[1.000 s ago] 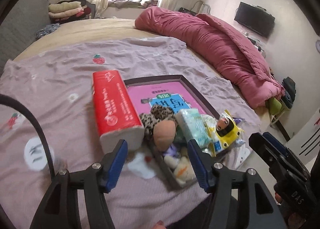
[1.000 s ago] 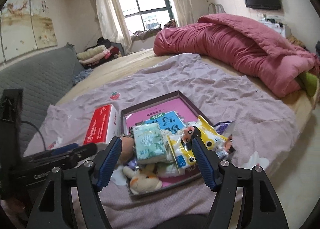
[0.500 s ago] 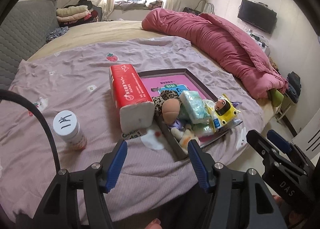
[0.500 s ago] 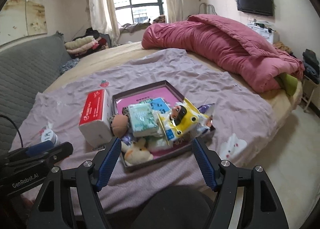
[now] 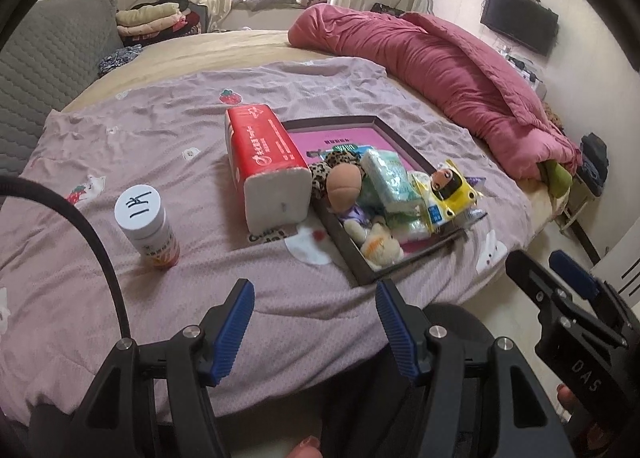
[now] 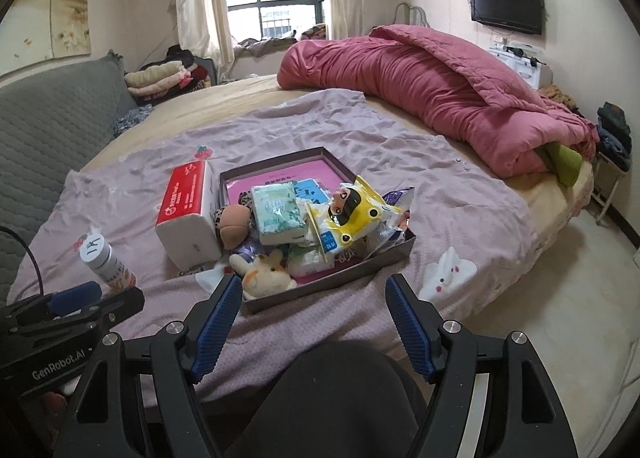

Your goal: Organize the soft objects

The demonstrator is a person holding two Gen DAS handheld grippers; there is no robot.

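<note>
From the left wrist camera, I saw my left gripper (image 5: pixel 314 308) hanging over the near edge of the mauve sheet (image 5: pixel 168 146), its blue fingers spread wide with nothing between them. Ahead and slightly right of it sat the dark tray (image 5: pixel 362 264), heaped with soft things: a plush toy (image 5: pixel 378 244), a tissue pack (image 5: pixel 390 180) and a yellow snack bag (image 5: pixel 450 192). A red tissue brick (image 5: pixel 266 162) lay touching the tray's left side, and a white-capped bottle (image 5: pixel 146 228) stood upright well to the left. The right gripper (image 5: pixel 560 282) showed at the frame's right edge.

From the right wrist camera, I saw my right gripper (image 6: pixel 314 320) likewise released and empty, held off the bed's edge. The tray (image 6: pixel 332 282) sat directly ahead, just beyond the fingertips, the plush toy (image 6: pixel 264 278) nearest the left finger. The bottle (image 6: pixel 106 262) stood to the left, just past the left gripper (image 6: pixel 96 298).
</note>
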